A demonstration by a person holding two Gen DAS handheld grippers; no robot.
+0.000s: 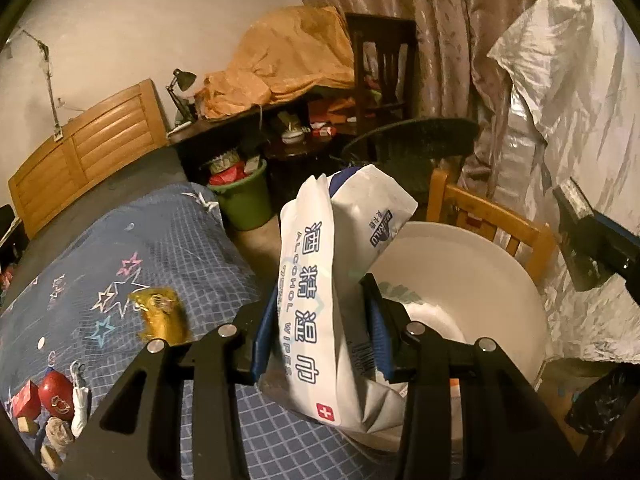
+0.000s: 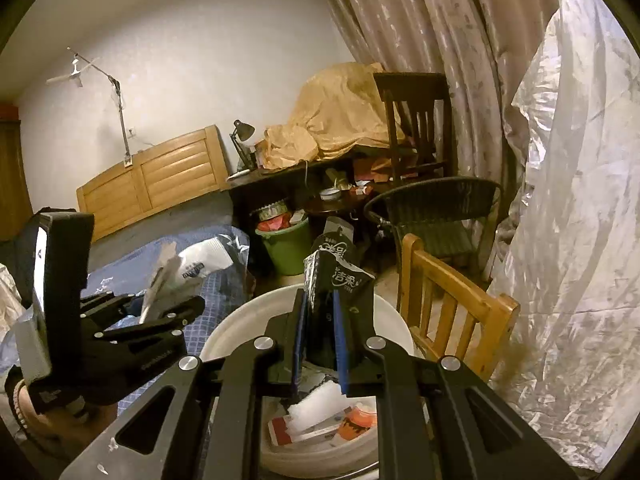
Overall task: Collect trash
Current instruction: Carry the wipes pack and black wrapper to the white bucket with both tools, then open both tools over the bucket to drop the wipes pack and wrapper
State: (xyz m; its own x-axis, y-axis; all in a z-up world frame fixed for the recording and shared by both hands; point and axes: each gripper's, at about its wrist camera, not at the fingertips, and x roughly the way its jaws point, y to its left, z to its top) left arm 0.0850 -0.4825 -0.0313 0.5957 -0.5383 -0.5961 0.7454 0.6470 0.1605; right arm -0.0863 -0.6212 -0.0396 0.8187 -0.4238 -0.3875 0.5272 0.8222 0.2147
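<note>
My left gripper [image 1: 320, 320] is shut on a white alcohol wipes packet [image 1: 316, 280] and holds it upright over the near rim of the white basin [image 1: 480, 272]. In the right wrist view the left gripper [image 2: 160, 304] shows at the left, with the wipes packet [image 2: 192, 268] in it. My right gripper [image 2: 320, 320] is shut on a black tissue wrapper [image 2: 336, 272] above the white basin [image 2: 240, 328], which holds several pieces of trash [image 2: 320, 412]. A gold wrapper [image 1: 160, 316] lies on the blue bedspread [image 1: 160, 240].
Small red, white and tan items [image 1: 52, 400] lie at the bed's near left corner. A wooden chair [image 2: 452, 304] stands beside the basin, with silver plastic sheeting [image 2: 568, 240] to its right. A full green bucket [image 2: 286, 244], a wicker chair [image 2: 436, 208] and a cluttered desk [image 2: 288, 172] stand beyond.
</note>
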